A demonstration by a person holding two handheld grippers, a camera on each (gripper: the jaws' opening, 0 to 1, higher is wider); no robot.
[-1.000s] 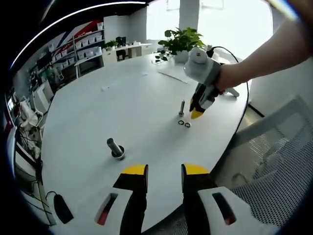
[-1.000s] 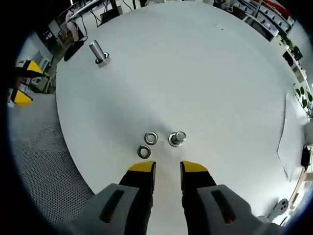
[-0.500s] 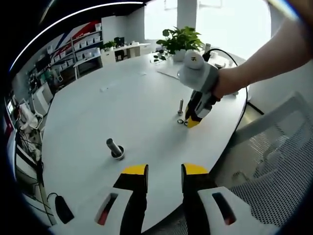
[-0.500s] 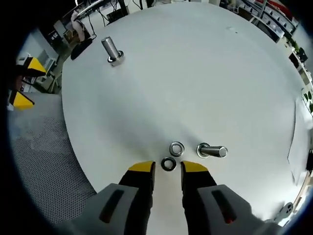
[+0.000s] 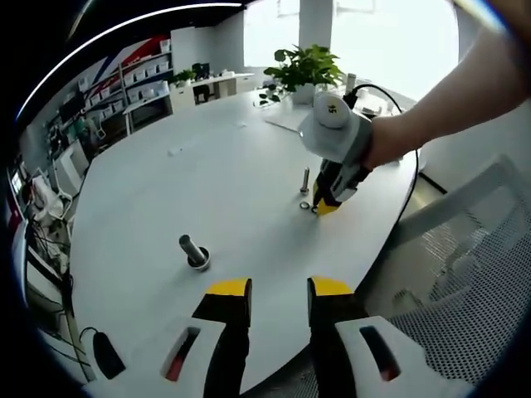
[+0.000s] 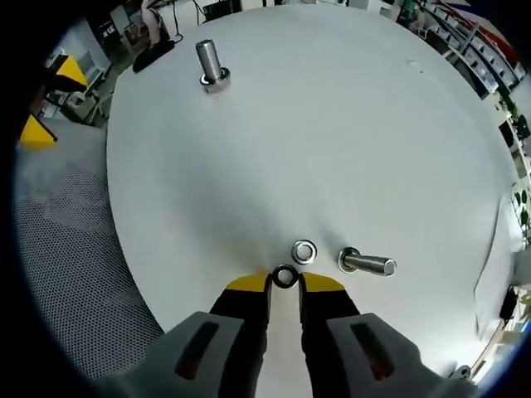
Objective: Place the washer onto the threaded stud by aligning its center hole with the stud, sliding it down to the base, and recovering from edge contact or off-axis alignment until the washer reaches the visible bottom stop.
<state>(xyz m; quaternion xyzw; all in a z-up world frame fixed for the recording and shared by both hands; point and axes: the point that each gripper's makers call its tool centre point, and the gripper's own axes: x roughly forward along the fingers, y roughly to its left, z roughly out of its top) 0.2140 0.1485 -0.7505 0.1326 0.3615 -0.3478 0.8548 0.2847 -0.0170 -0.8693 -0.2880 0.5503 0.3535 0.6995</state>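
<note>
Washer (image 6: pixel 285 277) between narrowed right hand-held gripper (image 6: pixel 284 283) tips, second washer (image 6: pixel 304 250), stud (image 6: pixel 366 264) beside, larger bolt (image 6: pixel 211 65) well apart

The table (image 6: pixel 348 124) has a smooth, matt white top, and the washer (image 6: pixel 285 276) between the right gripper (image 6: pixel 284 285)'s yellow tips is bright, polished metal — so is the second washer (image 6: pixel 304 250) and the threaded stud (image 6: pixel 367 264) beside them. The larger bolt (image 6: pixel 211 63) is duller grey metal with a ridged shank. The left gripper (image 5: pixel 278 290) looks like moulded plastic — glossy yellow tips, matt black jaws, pale grey shells — and the chair (image 5: pixel 465 274) is open mesh cloth.
</note>
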